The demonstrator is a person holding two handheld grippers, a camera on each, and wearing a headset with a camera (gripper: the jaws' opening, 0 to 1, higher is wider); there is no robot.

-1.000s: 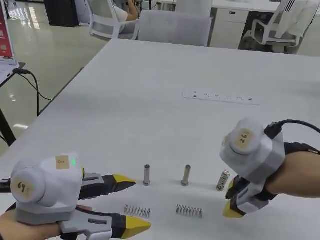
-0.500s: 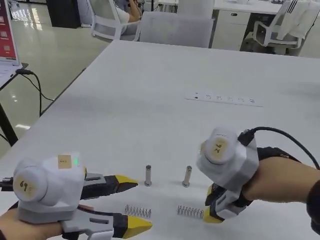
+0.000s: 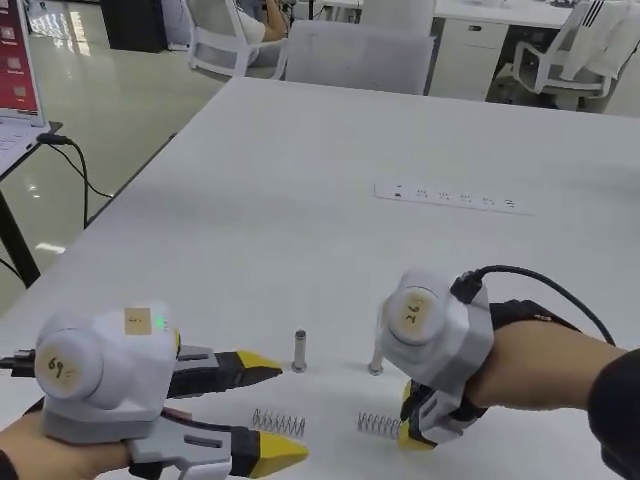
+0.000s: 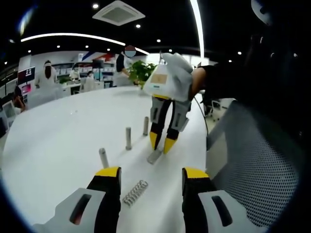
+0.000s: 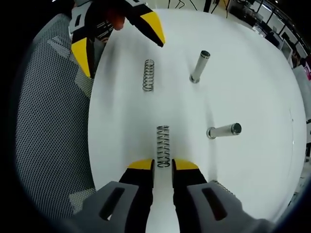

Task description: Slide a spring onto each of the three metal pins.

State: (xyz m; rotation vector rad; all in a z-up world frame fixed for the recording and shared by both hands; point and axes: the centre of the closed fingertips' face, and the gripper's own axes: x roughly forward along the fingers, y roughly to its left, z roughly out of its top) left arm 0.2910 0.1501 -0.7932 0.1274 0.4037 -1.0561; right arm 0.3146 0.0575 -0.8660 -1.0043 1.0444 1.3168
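**Right gripper set at a spring's end, two pins bare**

At the far left, the left gripper (image 3: pixel 272 410), a grey-and-white body with black jaws tipped in yellow, is held low over the white table (image 3: pixel 300 200). Its jaws are spread wide and hold nothing. The left spring (image 3: pixel 277 423), a small silvery wire coil, lies flat on the table. In the left gripper view it sits just ahead of the jaws, in line with the gap and apart from both tips.

Just behind that coil stands the left pin (image 3: pixel 299 351), a short upright silvery metal cylinder, with nothing on it. The middle pin (image 5: pixel 223 130), of the same kind, is also bare; in the head view the right gripper's body covers part of it.

The right spring (image 5: pixel 163 143), a second wire coil, lies flat in front of the middle pin and runs along the line of the right gripper's jaws. The right gripper (image 5: pixel 164 166) points down at the table. Its yellow tips stand a little apart, one on either side of the coil's near end, with a sliver of table showing on each side.

In the left gripper view a third pin (image 4: pixel 146 125) stands just beside the right gripper; it is too small to tell whether a coil sits on it.

A black cable (image 3: pixel 530 280) loops from the right gripper's rear. Farther back, a white power strip (image 3: pixel 445 197) lies on the tabletop.
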